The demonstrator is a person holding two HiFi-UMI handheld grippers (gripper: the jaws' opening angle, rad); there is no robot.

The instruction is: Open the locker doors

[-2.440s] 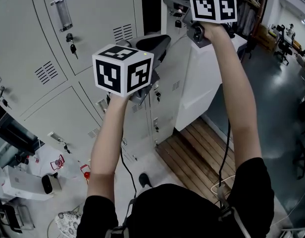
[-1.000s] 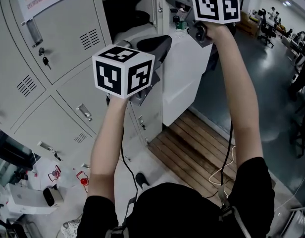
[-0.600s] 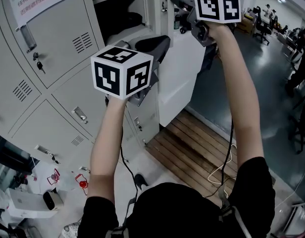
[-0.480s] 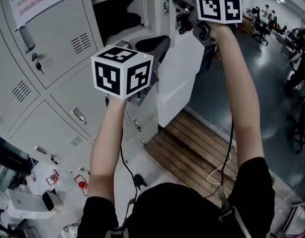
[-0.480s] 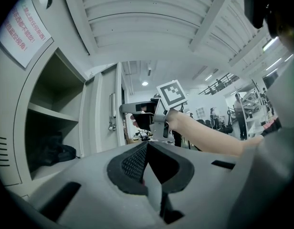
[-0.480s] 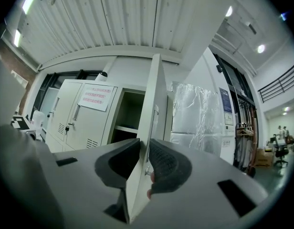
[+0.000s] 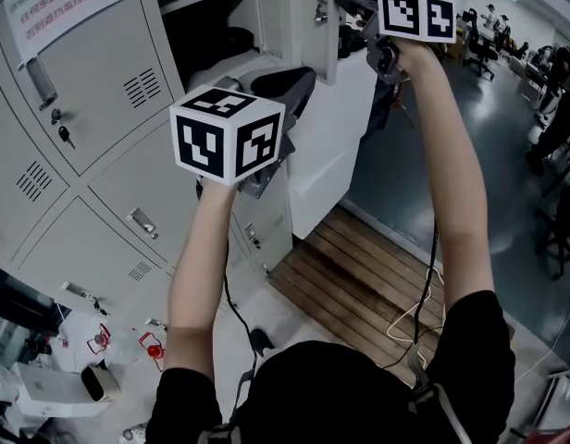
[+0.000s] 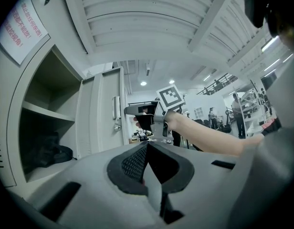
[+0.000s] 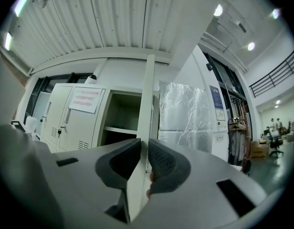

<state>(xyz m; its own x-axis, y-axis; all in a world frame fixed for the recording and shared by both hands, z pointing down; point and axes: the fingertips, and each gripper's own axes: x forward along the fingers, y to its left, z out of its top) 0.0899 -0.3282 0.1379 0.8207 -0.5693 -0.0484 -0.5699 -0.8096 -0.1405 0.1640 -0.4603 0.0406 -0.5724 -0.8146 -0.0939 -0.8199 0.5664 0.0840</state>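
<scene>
Right claw (image 9: pixel 146 149) just closed onto door (image 9: pixel 149 99) edge, clamped to swing it wider; left claw (image 8: pixel 148 152) together, empty.

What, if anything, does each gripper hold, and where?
The right gripper, whose jaws have just been closing, pinches the pale grey metal locker door by its vertical edge. The left gripper holds nothing.

paper notice (image 7: pixel 58 3) on locker door (image 7: pixel 100 81): red printed lines, not legible
blue wall poster (image 9: pixel 215 101): print too small to read
</scene>
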